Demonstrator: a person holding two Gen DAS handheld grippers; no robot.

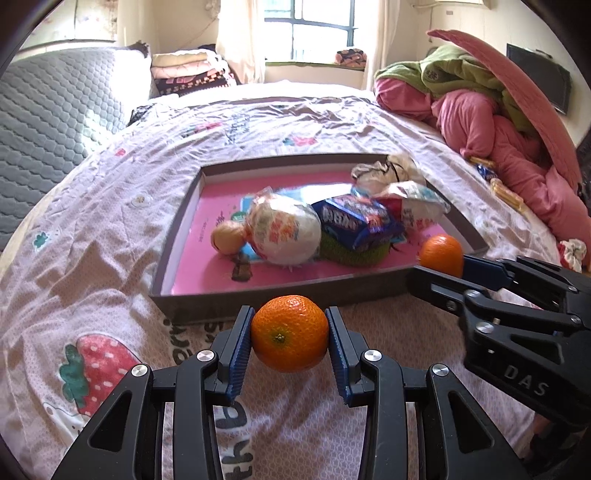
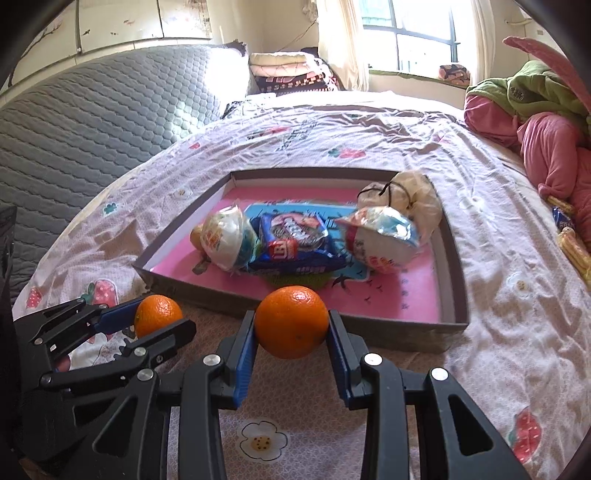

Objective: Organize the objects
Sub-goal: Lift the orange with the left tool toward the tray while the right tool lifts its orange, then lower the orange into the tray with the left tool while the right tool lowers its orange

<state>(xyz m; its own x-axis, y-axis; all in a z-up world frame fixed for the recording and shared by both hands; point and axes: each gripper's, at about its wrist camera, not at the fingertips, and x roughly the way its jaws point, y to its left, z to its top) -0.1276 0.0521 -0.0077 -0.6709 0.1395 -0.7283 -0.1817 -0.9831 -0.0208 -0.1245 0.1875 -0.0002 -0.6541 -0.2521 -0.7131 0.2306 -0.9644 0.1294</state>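
My left gripper (image 1: pixel 290 326) is shut on an orange mandarin (image 1: pixel 290 332), held just before the near wall of a shallow grey box (image 1: pixel 258 295) with a pink floor. My right gripper (image 2: pixel 291 325) is shut on a second mandarin (image 2: pixel 291 321), also by the box's near wall (image 2: pixel 388 334). Each gripper shows in the other's view: the right one (image 1: pixel 439 267) with its mandarin (image 1: pixel 441 253) at the right, the left one (image 2: pixel 157 323) with its mandarin (image 2: pixel 157 314) at the left. Inside the box lie a blue cookie pack (image 2: pixel 293 247), white wrapped snacks (image 2: pixel 227 240) and a tied bag (image 2: pixel 402 195).
The box sits on a bed with a pink strawberry-print sheet (image 2: pixel 332 147). Pink and green bedding (image 1: pixel 491 122) is piled at the right, with yellow snack packets (image 2: pixel 576 251) beside it. A grey quilted headboard (image 2: pixel 92 122) stands at the left, and a window (image 1: pixel 314 29) lies behind.
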